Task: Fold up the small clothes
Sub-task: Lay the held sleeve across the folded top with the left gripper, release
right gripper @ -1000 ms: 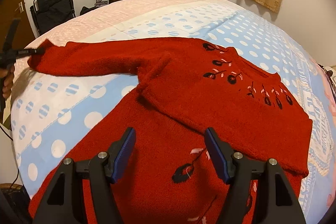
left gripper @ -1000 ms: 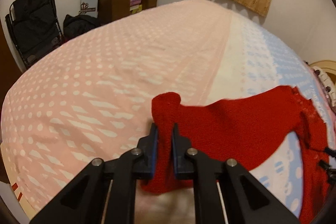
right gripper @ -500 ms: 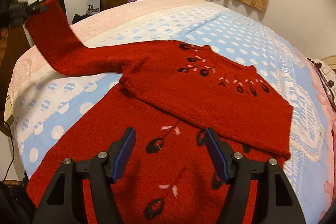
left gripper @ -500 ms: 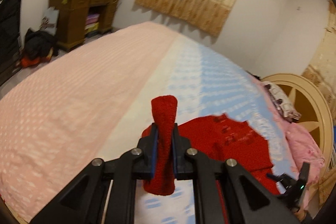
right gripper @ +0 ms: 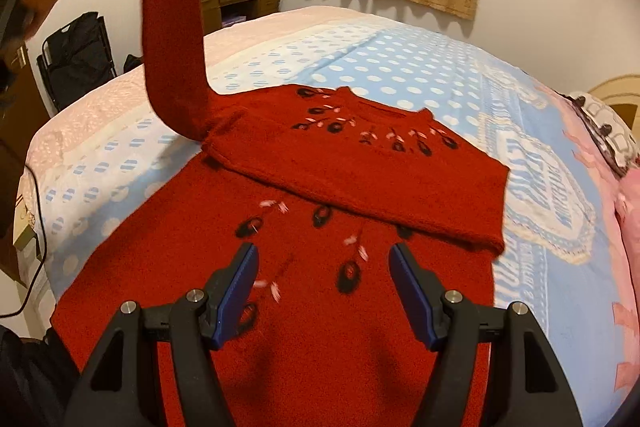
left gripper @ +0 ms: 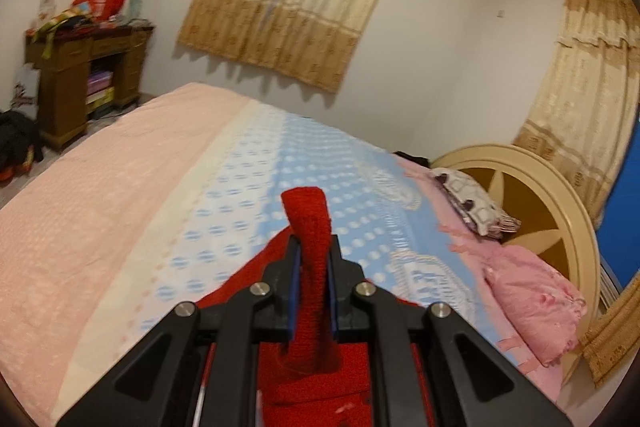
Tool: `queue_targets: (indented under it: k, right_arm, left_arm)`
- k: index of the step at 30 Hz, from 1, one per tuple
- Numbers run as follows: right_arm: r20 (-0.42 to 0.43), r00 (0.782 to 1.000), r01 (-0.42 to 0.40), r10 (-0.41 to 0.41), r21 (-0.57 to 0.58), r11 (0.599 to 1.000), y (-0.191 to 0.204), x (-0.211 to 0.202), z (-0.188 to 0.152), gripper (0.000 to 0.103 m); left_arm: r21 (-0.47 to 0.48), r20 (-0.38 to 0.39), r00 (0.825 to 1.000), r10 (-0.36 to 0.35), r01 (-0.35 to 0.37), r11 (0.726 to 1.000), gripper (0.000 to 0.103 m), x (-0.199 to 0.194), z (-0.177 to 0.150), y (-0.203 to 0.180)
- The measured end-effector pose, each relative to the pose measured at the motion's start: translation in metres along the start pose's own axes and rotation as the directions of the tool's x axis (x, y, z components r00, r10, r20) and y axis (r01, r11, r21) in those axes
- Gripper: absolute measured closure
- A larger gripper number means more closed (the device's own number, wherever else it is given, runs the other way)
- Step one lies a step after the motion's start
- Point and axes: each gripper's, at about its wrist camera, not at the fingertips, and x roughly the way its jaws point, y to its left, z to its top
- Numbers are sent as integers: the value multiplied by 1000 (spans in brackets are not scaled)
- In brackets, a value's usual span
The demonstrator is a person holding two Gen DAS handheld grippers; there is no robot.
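Left gripper (left gripper: 312, 281), in its own wrist view, is clamped on the cuff of the red sweater's sleeve (left gripper: 308, 227), which stands up between the fingers above the polka-dot bedspread (left gripper: 248, 187).

From the right wrist view, the right gripper (right gripper: 322, 291) hovers wide and empty over the sweater (right gripper: 320, 327) lying flat. The raised sleeve (right gripper: 172, 39) runs nearly upright from the far-left shoulder, so it likely folds rightward across the chest.

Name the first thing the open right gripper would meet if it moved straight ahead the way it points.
Probably the red sweater lying on the bed: the right gripper points down onto its front, though depth is unclear.
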Motion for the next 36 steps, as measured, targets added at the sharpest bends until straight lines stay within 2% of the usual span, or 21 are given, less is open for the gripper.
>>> queue_targets:
  k: [8,19,24,29,36]
  right_arm:
    - [-4,999,32,-32,49,998,-25,-8,-25,35]
    - [-27,999,26,-23,109,994,-48,-6,-52,35]
    - [-43,999,25,-19,133,991,-55,-1,-61,35]
    - [-58,998,27,-18,159,987,-61,3,-67,35]
    - [-85,996,21,-4,200,980,-67,10,-72,35]
  left_arm:
    - [88,-44,997,-63,66,994,91,43,-2,-70]
    - [102,-169,981,-96,115,988,91,117,-33,-137]
    - [118,-235,967,-100,131,984,91,150,-60,-161]
    - [165,-295,953,-74,127,978,91,181,-92,-177]
    - [188,-401,914,-61,147,971,91,219,-140,-189]
